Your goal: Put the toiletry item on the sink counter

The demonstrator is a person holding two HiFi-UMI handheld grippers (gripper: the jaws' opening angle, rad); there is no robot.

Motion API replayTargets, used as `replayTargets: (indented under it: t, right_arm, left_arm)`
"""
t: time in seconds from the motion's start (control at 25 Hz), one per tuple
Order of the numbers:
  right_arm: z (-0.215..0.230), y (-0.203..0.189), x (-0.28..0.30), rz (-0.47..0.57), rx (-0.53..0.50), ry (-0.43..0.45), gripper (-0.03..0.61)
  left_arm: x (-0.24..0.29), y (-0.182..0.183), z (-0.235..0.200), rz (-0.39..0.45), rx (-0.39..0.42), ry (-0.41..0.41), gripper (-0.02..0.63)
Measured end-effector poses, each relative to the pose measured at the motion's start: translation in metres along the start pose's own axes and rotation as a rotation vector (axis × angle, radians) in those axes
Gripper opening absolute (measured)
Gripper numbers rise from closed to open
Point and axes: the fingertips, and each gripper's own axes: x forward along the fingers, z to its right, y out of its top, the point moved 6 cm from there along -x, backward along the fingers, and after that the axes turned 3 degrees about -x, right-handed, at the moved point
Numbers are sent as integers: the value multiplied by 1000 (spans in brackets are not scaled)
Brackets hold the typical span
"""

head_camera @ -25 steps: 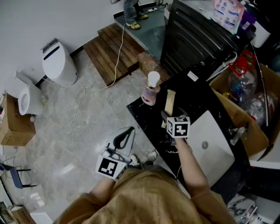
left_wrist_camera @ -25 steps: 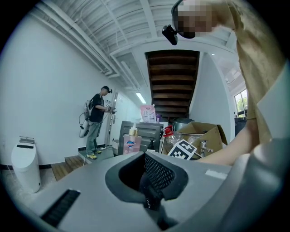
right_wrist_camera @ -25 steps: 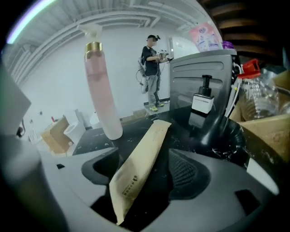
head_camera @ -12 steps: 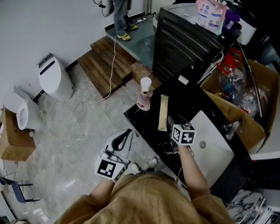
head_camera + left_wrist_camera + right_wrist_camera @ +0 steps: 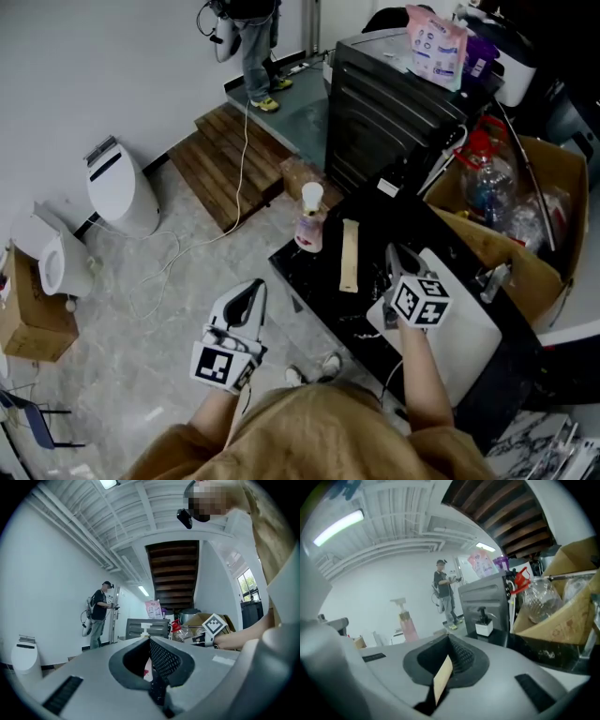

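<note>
A long, flat tan box (image 5: 349,255) is lying on the black surface (image 5: 317,283), its length running away from the person, between a pink pump bottle (image 5: 310,225) and the white sink (image 5: 469,330).

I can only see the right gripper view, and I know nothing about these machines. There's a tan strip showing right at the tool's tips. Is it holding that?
Observer: No. The head view shows that tan box lying flat on the black counter, ahead of the right tool and apart from it. Its jaws have just closed, on nothing.
Operator: What stands nearest it?
Observer: A pink pump bottle, upright at the counter's edge, left of the box's far end.
Operator: And the person's other hand?
Observer: The left tool hangs over the floor, off the counter, jaws together and empty.
</note>
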Motion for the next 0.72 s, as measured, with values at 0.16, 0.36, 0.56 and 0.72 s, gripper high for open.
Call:
replayTargets:
  t: [0.16, 0.36, 0.56, 0.72]
  right_arm:
    - [-19, 65, -34, 185, -112, 48, 3]
    - [-36, 123, -83, 356, -221, 54, 3]
    - [-47, 154, -132, 484, -299, 53, 3]
    - [-47, 158, -164, 530, -395, -14, 3]
  left_arm:
    - [-4, 26, -8, 83, 7, 10, 3]
    - [-9, 53, -14, 149, 50, 32, 2]
    - [-19, 76, -14, 217, 59, 42, 2]
    - [-30, 86, -15, 263, 82, 61, 3]
